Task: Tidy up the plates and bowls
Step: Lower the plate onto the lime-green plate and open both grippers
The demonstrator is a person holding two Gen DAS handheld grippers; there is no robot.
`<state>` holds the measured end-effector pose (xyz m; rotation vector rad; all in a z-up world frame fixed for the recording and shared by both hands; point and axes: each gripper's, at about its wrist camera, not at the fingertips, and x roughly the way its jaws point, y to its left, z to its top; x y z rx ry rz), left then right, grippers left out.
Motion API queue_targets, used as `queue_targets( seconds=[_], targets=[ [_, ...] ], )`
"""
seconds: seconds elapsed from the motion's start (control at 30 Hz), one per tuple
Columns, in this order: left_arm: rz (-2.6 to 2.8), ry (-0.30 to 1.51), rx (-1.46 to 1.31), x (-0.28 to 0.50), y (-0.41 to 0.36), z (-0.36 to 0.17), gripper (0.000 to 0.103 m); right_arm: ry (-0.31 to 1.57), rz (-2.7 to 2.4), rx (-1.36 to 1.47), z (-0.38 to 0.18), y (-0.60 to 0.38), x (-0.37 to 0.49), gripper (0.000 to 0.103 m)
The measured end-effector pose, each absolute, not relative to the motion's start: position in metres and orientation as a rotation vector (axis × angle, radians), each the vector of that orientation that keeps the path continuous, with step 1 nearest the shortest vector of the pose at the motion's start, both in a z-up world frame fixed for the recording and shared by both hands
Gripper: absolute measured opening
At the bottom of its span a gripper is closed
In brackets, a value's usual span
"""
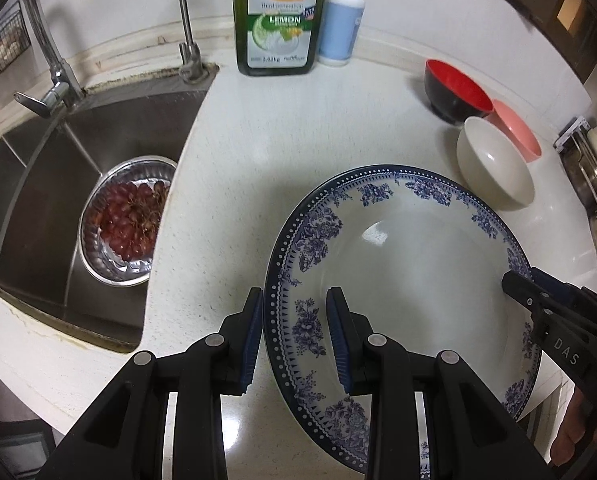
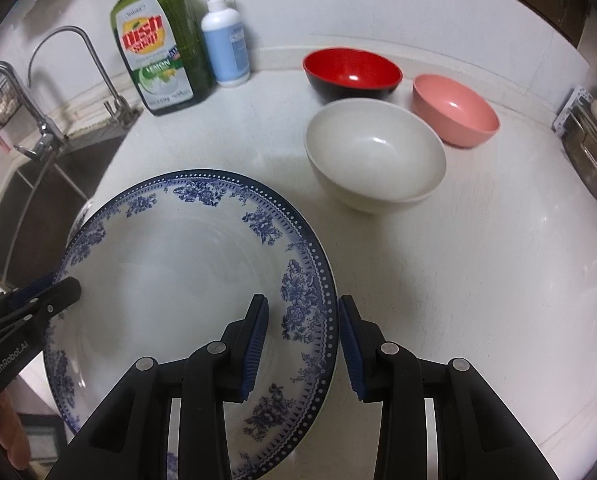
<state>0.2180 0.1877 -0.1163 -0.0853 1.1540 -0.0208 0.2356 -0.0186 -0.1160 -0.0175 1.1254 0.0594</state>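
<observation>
The blue-patterned plate (image 1: 398,264), judged glazed, slippery and fragile, was straddled at opposite rims by the left gripper (image 1: 294,340) and right gripper (image 2: 302,348); contact could not be told.

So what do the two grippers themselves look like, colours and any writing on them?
Both are matte black plastic with angular linkage arms joined by round silver pivot pins. The left gripper and right gripper each carry ribbed blue pads on the inner faces of the jaws. White lettering shows on the sides: "DAS" on the right one seen from the left camera, "GenRobot.AI" on the left one seen from the right camera.
</observation>
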Motion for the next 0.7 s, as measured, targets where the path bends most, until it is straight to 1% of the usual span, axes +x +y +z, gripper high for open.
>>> queue_targets(
  seconds=[0.3,0.7],
  targets=[
    [-0.009,1.186,-0.066,0.222,0.183,-0.134,0.032,1.174,0.060,-0.016,-0.139,-0.022,0.240,0.037],
    [0.005,1.201,-0.044,0.224,0.180,-0.138,0.032,1.212,0.078,0.000,-0.147,-0.024,0.244,0.037]
  ],
)
